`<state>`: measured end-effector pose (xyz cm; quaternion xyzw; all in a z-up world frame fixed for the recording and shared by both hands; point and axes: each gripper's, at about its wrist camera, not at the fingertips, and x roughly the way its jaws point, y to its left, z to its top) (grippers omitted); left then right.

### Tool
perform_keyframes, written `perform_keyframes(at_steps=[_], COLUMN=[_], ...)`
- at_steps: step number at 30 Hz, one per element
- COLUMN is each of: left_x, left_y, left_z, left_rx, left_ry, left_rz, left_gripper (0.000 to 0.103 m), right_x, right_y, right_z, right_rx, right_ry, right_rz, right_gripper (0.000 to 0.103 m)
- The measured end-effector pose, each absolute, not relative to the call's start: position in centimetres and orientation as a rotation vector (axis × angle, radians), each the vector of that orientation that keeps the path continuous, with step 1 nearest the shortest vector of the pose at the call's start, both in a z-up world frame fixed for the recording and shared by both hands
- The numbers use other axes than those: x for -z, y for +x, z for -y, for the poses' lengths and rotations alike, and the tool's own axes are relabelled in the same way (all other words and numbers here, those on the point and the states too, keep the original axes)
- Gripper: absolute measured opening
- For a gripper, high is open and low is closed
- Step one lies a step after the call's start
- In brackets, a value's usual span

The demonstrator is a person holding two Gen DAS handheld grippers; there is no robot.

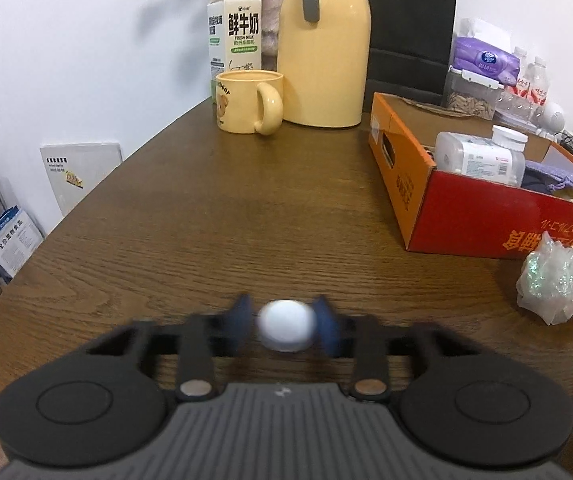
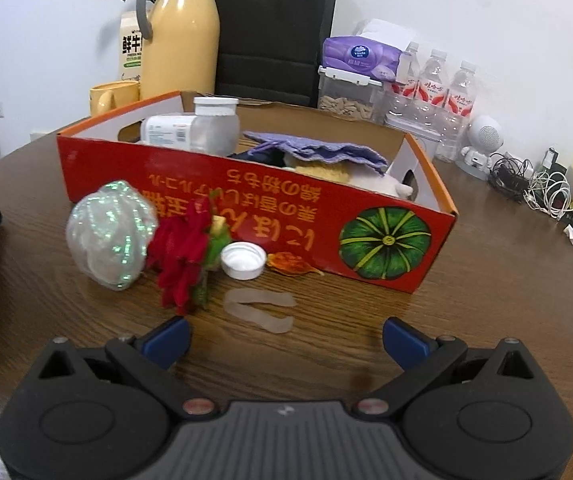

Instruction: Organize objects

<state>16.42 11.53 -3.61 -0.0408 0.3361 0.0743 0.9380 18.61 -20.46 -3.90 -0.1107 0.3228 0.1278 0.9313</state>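
On the left, we see the left gripper (image 1: 286, 326) pinching a small round white ball (image 1: 285, 325) between its blue pads, low over the brown wooden table (image 1: 246, 208). On the right, the right gripper (image 2: 285, 340) has its jaws spread with nothing between them, near a white plastic cap (image 2: 243, 260) lying before the red cardboard box (image 2: 254, 204).

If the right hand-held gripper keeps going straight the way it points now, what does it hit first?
Probably the translucent curved strip lying on the table, straight ahead of the open right hand-held gripper; beyond it stands the red box. Depth is uncertain.
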Motion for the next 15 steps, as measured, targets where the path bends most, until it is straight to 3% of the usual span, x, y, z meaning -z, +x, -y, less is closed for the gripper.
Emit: perform_keyframes(at_steps=[5, 7, 10, 12, 15], left_x=[3.7, 3.7, 3.8, 3.8, 3.8], left_y=[16.3, 16.3, 16.3, 16.3, 16.3], left_z=[-11.1, -11.0, -11.0, -11.0, -11.0], left_rx=[-0.148, -0.146, -0.15, -0.153, -0.156], left_ry=[-0.07, -0.071, -0.075, -0.076, -0.077], left_rz=[-0.673, -0.671, -0.669, -0.667, -0.664], left_gripper=[0.029, 0.029, 0.029, 0.029, 0.029], right_x=[3.9, 3.8, 3.7, 3.6, 3.7], right_y=[19.1, 19.4, 19.8, 20.1, 20.2], right_z=[20.6, 20.6, 20.6, 20.6, 20.5], right_rx=[-0.292, -0.313, -0.34, -0.353, -0.384], right_ry=[-0.232, -0.229, -0.222, -0.221, -0.211], right_rz=[-0.654, -0.649, -0.641, -0.638, -0.634], right_gripper=[0.094, 0.084, 0.059, 0.054, 0.039])
